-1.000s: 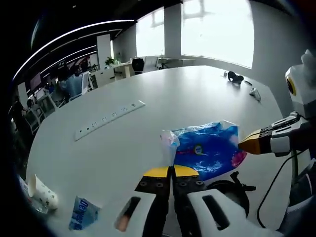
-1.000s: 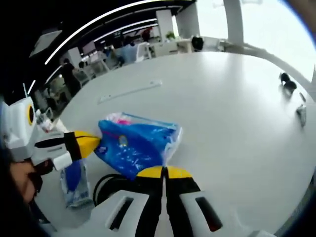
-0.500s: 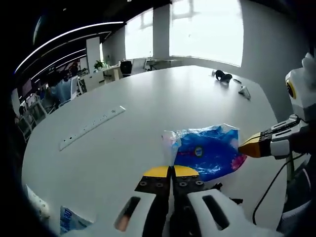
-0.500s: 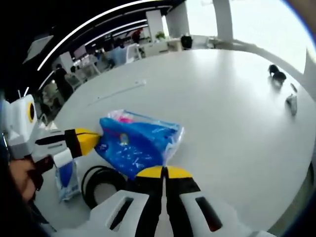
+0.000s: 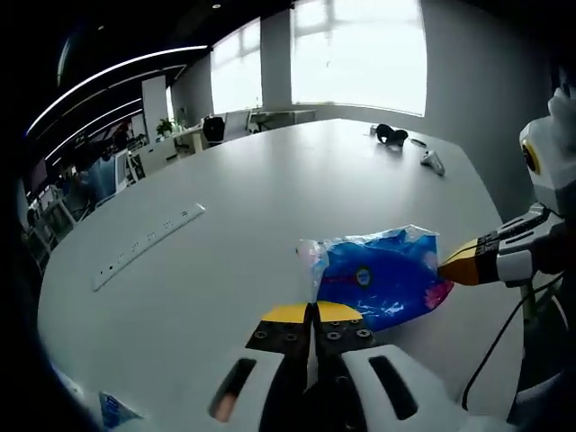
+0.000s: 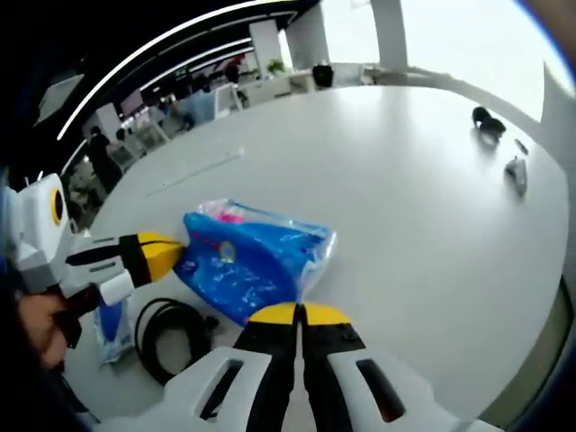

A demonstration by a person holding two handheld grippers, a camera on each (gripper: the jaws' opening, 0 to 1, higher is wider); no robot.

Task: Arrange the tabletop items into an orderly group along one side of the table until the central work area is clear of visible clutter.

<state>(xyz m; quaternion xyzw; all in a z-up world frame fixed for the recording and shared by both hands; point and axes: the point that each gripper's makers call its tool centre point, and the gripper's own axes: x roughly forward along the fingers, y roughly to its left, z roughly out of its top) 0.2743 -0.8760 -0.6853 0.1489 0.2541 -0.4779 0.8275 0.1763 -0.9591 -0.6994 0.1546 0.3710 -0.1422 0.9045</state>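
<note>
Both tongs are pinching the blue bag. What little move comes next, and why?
Probably carry the blue bag toward the table's near edge beside the black cable. The left tongs and right tongs grip its opposite ends, and it sits over open tabletop, away from the cable and small blue packet.

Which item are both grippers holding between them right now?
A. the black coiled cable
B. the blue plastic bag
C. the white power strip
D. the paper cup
B: the blue plastic bag is pinched at one end by the left gripper and at the other by the right gripper, jaws shut on it.
</note>
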